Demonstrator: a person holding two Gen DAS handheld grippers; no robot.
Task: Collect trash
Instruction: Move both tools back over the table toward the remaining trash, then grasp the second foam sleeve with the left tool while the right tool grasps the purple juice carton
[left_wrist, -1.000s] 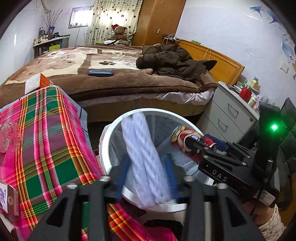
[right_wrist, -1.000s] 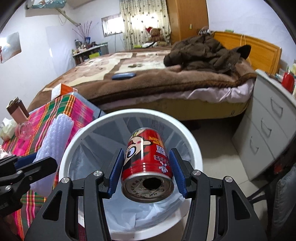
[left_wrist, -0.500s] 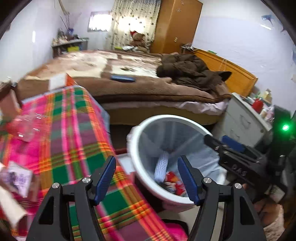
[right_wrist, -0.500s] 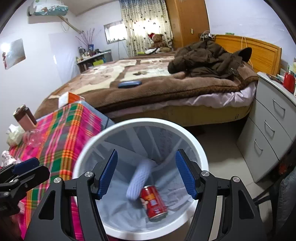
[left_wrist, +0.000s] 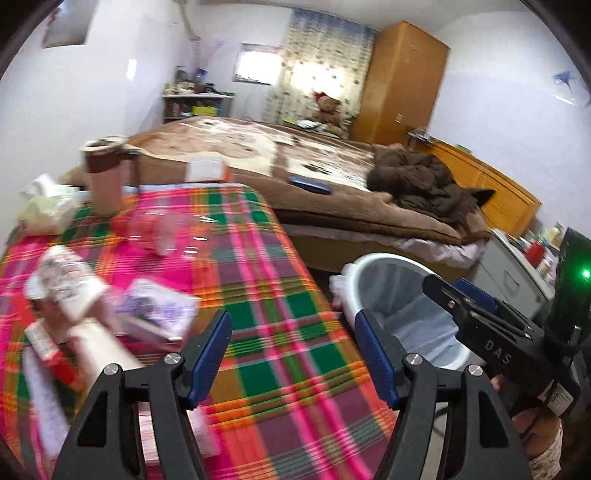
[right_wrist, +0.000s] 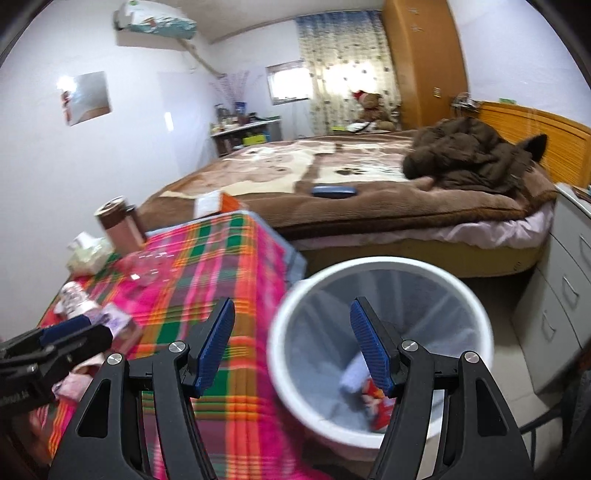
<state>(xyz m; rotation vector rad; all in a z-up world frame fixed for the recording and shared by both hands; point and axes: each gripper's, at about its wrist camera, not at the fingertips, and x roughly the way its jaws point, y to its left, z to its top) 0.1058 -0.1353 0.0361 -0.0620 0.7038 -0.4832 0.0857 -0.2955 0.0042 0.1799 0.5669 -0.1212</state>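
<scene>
Your left gripper and right gripper are both open and empty now; the can and white roll are lying in the bin.

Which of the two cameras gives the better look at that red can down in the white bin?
The right wrist view. It looks into the white bin and shows the red can at the bottom. The left wrist view catches only the bin's rim and liner; the can is hidden.

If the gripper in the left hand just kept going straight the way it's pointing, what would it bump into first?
Probably the pink, green and orange plaid tablecloth. The open left gripper points down at a bare stretch of it, between the blurred clutter and the white round plastic waste bin. Depth is hard to judge.
</scene>
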